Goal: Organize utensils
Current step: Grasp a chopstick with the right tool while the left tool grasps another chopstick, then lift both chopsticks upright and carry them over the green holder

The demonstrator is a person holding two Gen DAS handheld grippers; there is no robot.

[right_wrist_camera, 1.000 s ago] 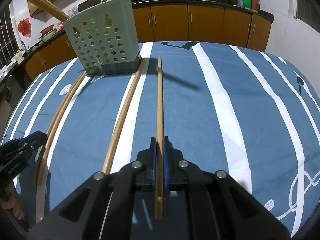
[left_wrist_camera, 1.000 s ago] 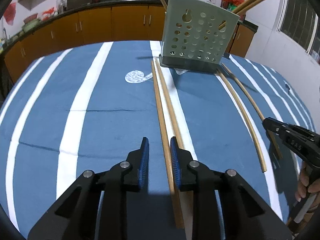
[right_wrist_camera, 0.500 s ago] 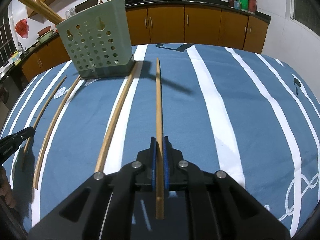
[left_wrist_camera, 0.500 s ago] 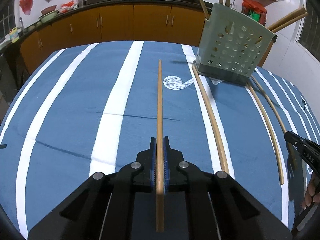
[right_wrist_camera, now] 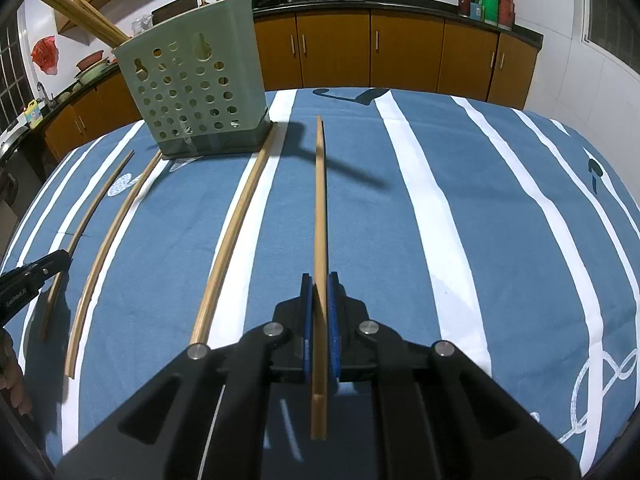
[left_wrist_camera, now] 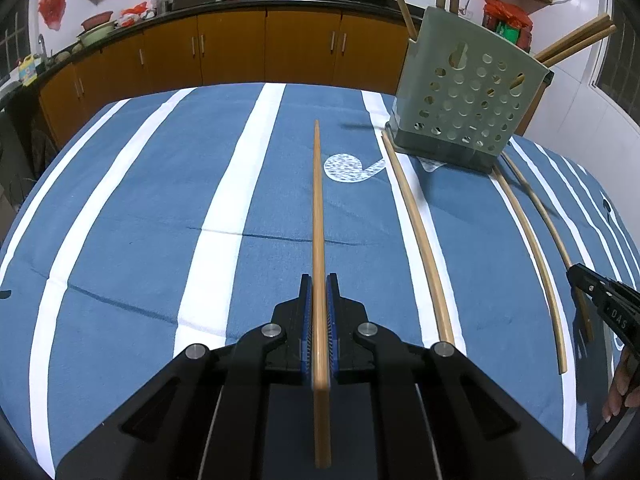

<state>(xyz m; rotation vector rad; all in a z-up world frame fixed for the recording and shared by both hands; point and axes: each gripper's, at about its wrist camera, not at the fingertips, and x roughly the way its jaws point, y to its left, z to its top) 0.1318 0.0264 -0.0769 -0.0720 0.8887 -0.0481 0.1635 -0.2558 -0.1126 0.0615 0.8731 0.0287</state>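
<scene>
Left gripper (left_wrist_camera: 319,300) clamped tight on a long chopstick (left_wrist_camera: 318,216), held above the blue striped tablecloth (left_wrist_camera: 132,208) and pointing toward the table's far edge. Further right, three loose chopsticks (left_wrist_camera: 418,240) lying on the cloth, far ends near the base of the green perforated holder (left_wrist_camera: 468,108) at the far edge. Right gripper (right_wrist_camera: 319,300) likewise closed on a second chopstick (right_wrist_camera: 320,208), raised, holder (right_wrist_camera: 196,96) to its left.

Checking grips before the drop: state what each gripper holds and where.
Left gripper clamps a chopstick near its near end. Right gripper likewise clamps another chopstick near its near end.
</scene>
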